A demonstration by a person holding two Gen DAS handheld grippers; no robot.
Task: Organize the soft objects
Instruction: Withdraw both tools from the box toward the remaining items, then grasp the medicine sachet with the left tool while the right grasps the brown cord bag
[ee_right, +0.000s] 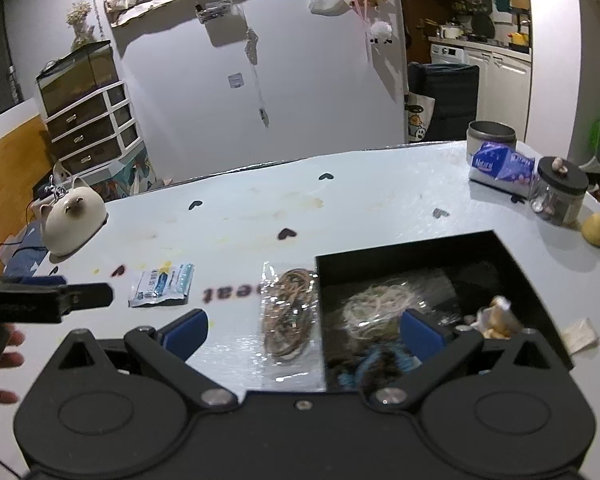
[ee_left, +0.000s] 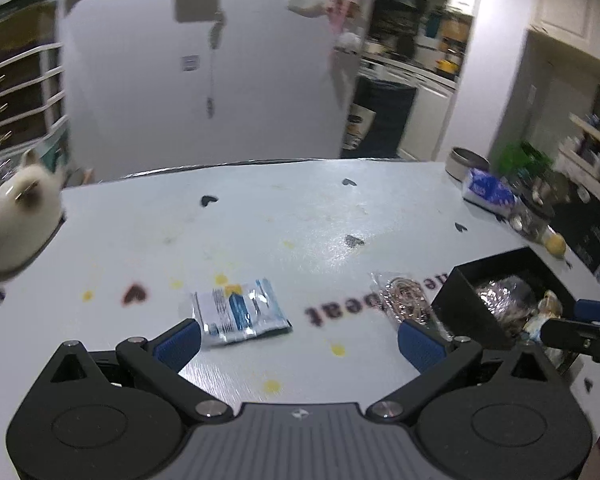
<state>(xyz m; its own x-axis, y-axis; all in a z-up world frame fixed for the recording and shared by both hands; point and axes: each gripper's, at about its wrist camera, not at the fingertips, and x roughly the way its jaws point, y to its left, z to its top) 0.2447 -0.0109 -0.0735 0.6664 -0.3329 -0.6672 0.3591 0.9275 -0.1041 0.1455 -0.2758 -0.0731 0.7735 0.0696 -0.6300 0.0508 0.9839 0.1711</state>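
Note:
A blue and white soft packet lies on the pale table, just ahead of my open, empty left gripper; it also shows in the right wrist view. A clear bag of brownish bands lies beside the black box, touching its left wall; it also shows in the left wrist view. The box holds a bag of pale bands and other soft items. My right gripper is open and empty, over the box's near left corner.
A white cat-shaped lamp stands at the table's left edge. A tissue pack, a grey tin, a black-lidded jar and a lemon stand at the far right.

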